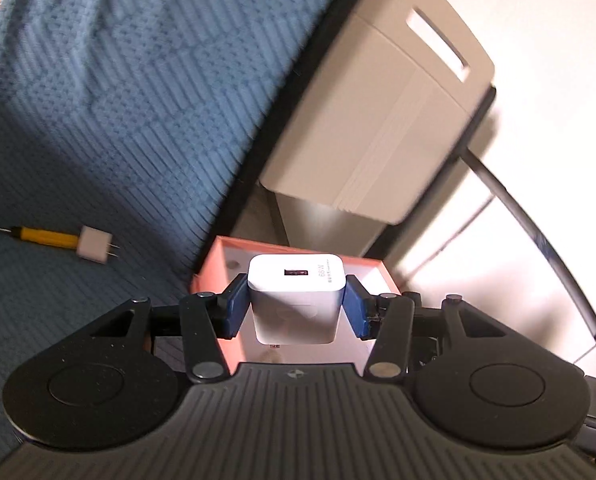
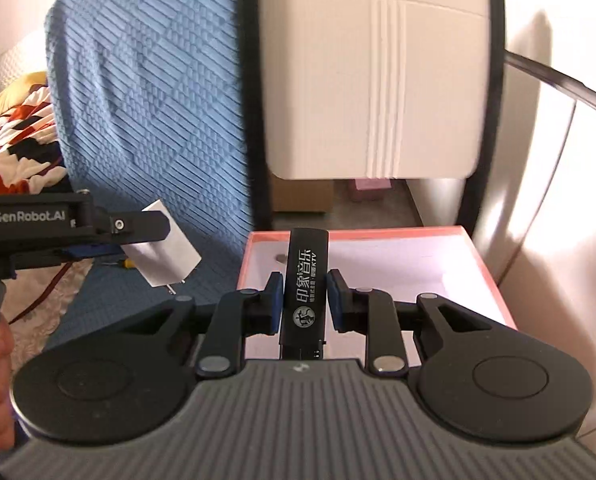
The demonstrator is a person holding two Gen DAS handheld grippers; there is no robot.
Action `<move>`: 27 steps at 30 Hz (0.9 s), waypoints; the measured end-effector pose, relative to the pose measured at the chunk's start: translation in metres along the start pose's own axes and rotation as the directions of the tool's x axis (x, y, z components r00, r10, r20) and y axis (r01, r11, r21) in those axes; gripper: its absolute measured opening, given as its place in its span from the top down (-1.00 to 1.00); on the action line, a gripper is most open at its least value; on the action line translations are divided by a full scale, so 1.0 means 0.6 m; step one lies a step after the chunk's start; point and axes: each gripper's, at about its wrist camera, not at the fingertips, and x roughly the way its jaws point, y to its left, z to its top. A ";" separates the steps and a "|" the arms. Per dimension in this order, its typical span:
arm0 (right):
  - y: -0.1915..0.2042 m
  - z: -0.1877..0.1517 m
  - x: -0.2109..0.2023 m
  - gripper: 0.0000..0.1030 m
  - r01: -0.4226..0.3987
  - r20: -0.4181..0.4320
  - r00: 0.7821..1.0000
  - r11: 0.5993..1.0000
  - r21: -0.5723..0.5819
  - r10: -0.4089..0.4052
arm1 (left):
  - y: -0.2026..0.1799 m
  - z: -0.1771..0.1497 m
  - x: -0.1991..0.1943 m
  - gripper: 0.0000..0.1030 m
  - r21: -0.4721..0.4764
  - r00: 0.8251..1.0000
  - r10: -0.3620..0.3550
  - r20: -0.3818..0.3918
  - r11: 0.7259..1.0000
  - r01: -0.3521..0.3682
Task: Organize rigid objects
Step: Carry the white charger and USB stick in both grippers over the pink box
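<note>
I am in a home, in a bedroom. A blue cover [image 2: 145,92] hangs on my left. Far left lies a blanket [image 2: 13,136] with bright patches. A white chair [image 2: 374,88] stands ahead of me, on a pale floor [image 2: 374,208].

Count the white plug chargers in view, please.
2. The large white cube charger is gripped by the left gripper; the small white two-pin charger lies on the blue textured cloth. Others may be hidden.
</note>
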 end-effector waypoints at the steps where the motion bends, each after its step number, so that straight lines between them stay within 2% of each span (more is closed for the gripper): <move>1: -0.007 -0.003 -0.001 0.48 0.004 -0.003 1.000 1.000 0.004 -0.004 | -0.007 -0.004 0.007 -0.09 0.003 1.000 -0.001 -0.010 1.000 0.001; 8: -0.083 -0.041 -0.003 0.48 0.042 -0.033 0.999 0.997 0.060 -0.040 | -0.048 -0.031 0.054 -0.09 0.018 0.999 -0.003 -0.053 1.000 0.004; 15: -0.150 -0.087 0.029 0.47 0.083 -0.124 0.990 0.990 0.116 -0.068 | -0.076 -0.065 0.107 -0.09 0.059 0.993 0.012 -0.114 0.998 -0.005; 27: -0.202 -0.157 0.083 0.47 0.135 -0.232 0.968 0.975 0.179 -0.091 | -0.071 -0.120 0.179 -0.09 0.078 0.975 0.036 -0.220 0.997 -0.019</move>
